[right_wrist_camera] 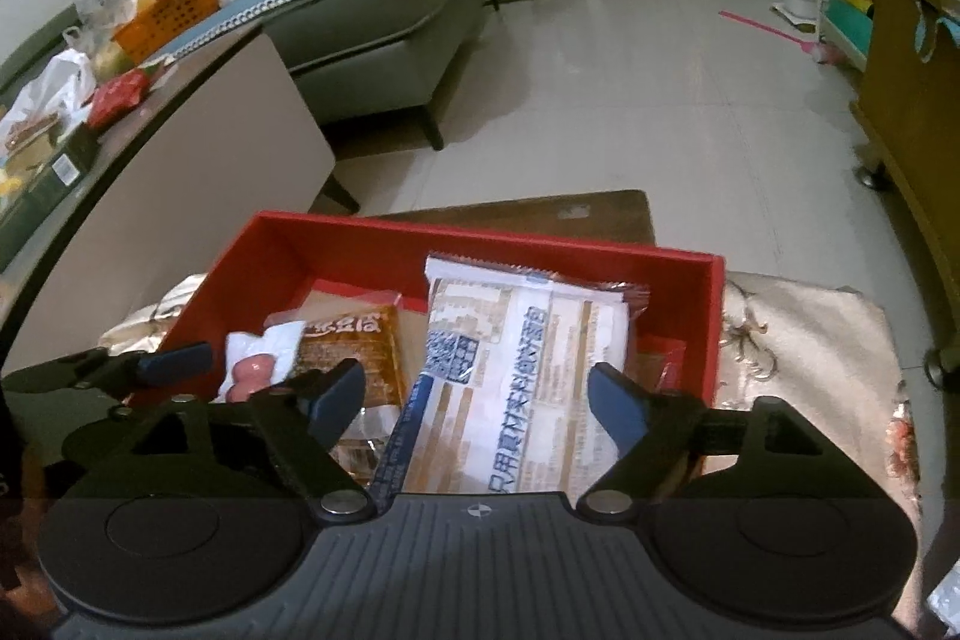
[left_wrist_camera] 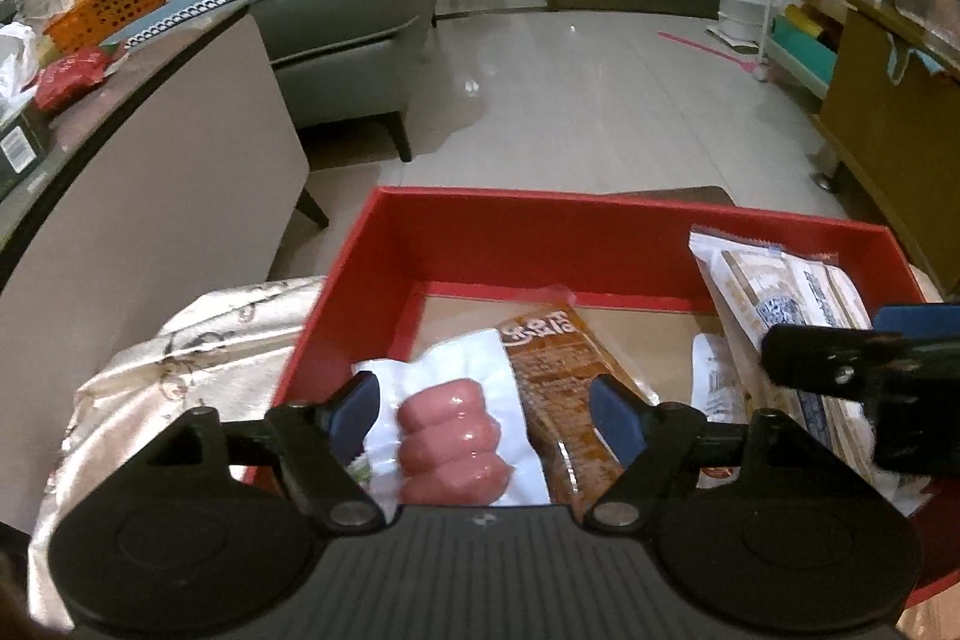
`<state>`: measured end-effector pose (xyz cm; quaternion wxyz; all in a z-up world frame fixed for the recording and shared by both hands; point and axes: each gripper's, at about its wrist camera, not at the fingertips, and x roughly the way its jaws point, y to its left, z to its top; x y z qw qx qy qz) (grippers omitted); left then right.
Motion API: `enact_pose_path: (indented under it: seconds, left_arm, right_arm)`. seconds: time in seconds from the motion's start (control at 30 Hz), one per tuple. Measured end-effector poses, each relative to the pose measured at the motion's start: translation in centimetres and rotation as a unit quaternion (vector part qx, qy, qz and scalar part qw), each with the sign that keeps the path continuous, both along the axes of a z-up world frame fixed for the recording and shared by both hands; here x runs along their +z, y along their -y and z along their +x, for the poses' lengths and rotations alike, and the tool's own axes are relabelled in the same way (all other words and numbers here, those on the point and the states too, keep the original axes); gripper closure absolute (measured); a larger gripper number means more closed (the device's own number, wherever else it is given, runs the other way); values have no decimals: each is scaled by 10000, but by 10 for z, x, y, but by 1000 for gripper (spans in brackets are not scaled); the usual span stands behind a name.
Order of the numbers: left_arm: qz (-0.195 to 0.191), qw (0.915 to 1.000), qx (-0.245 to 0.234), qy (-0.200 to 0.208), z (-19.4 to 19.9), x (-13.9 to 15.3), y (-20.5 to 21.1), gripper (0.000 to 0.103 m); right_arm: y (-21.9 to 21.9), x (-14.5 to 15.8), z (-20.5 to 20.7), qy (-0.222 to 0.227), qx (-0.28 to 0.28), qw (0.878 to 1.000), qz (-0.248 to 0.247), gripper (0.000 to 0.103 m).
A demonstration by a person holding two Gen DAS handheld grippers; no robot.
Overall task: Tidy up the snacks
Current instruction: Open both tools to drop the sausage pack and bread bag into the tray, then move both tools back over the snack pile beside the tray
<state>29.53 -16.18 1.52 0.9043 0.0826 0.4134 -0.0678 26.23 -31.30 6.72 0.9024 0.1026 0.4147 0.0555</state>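
Note:
An open red box (left_wrist_camera: 540, 202) sits on a patterned cloth. Inside it lie a pack of pink sausages (left_wrist_camera: 456, 436), a brown snack pack (left_wrist_camera: 558, 370) and a long white packet (left_wrist_camera: 780, 292) leaning on the right wall. My left gripper (left_wrist_camera: 487, 418) is open, its blue pads on either side of the sausage pack without pressing it. In the right wrist view my right gripper (right_wrist_camera: 477, 400) is open over the white packet (right_wrist_camera: 516, 340), pads apart from it. The sausages (right_wrist_camera: 255, 370) and brown pack (right_wrist_camera: 354, 340) lie to its left in the box (right_wrist_camera: 480, 235).
The shiny cloth (left_wrist_camera: 180, 352) spreads around the box. A beige side table (left_wrist_camera: 150, 196) with an orange basket (left_wrist_camera: 108, 4) and red bag stands left. Beyond it is a grey sofa (left_wrist_camera: 360, 16), then tiled floor (left_wrist_camera: 600, 88). A wooden cabinet (left_wrist_camera: 888, 112) is at the right.

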Motion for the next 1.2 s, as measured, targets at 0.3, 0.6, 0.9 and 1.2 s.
enact_pose_path:
  seconds: [0.3, 0.6, 0.9, 1.2]
  left_arm:
    - [47, 9998, -3, 169, -21, 23, -14, 32]
    - [-338, 9988, -25, 366, -66, 59, -34, 32]
    - [-626, 9972, 0, 419, -129, 76, -82, 27]
    - [-466, 9989, -15, 47, -156, 56, -102, 27]
  right_arm:
    - [0, 36, -18, 294, -52, 9995, 100, 8]
    - [-6, 91, -66, 802, 19, 9933, 834, 0]
    - [-11, 126, -160, 1648, 369, 9655, 1983, 0]
    - [-11, 94, -176, 1549, 579, 9688, 1846, 0]
